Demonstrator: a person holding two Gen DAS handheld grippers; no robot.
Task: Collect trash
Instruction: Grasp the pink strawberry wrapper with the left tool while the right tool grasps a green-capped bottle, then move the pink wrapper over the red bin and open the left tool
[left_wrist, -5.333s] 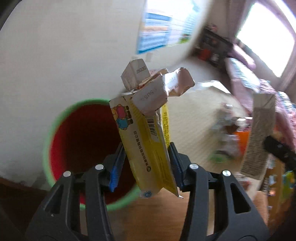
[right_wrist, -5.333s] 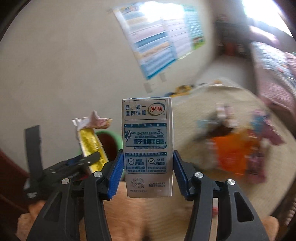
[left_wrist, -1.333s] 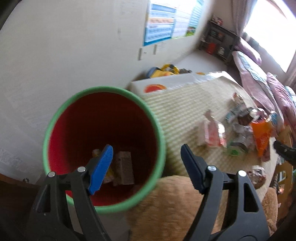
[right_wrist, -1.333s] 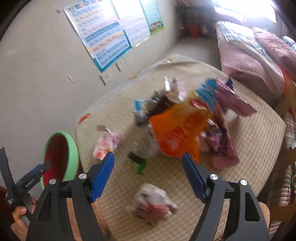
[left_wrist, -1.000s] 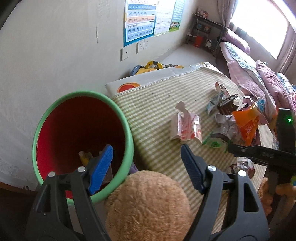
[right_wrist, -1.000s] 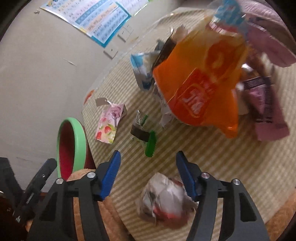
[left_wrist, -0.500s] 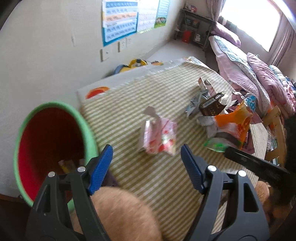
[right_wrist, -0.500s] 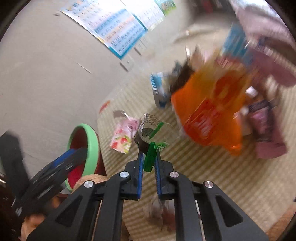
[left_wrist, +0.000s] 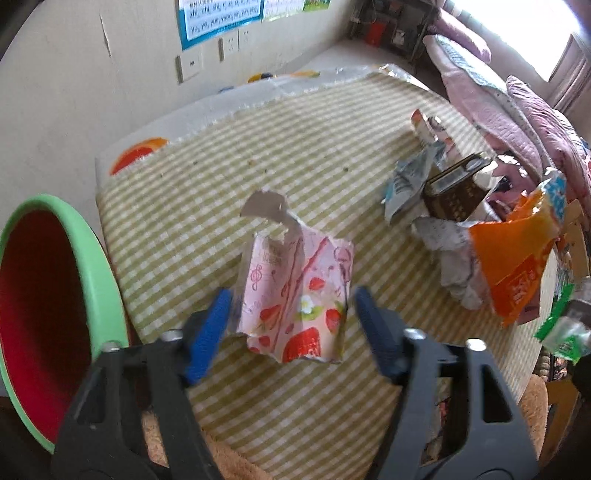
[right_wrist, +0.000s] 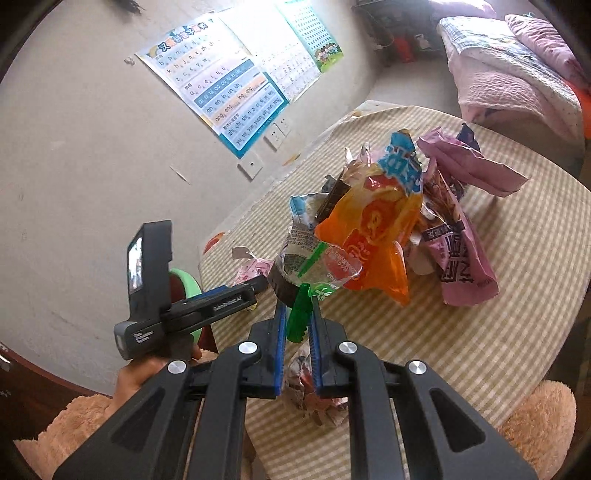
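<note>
Closing the left gripper squarely across the lower half of the pink strawberry wrapper looks like the step in hand: its jaws stand apart, 1 blue pad on each side of the wrapper at lower centre of the left wrist frame, and the crumpled foil will likely slip unless both pads bite the body rather than the torn flap at its top. The right gripper has its jaws together, clamped on the green tab of a clear plastic wrapper that hangs at centre of the right wrist frame. The red bin with a green rim sits at the left edge of the left wrist frame; its inside is in shadow, so I cannot tell what it holds. More trash is piled at right of the checked tablecloth, led by an orange snack bag
</note>
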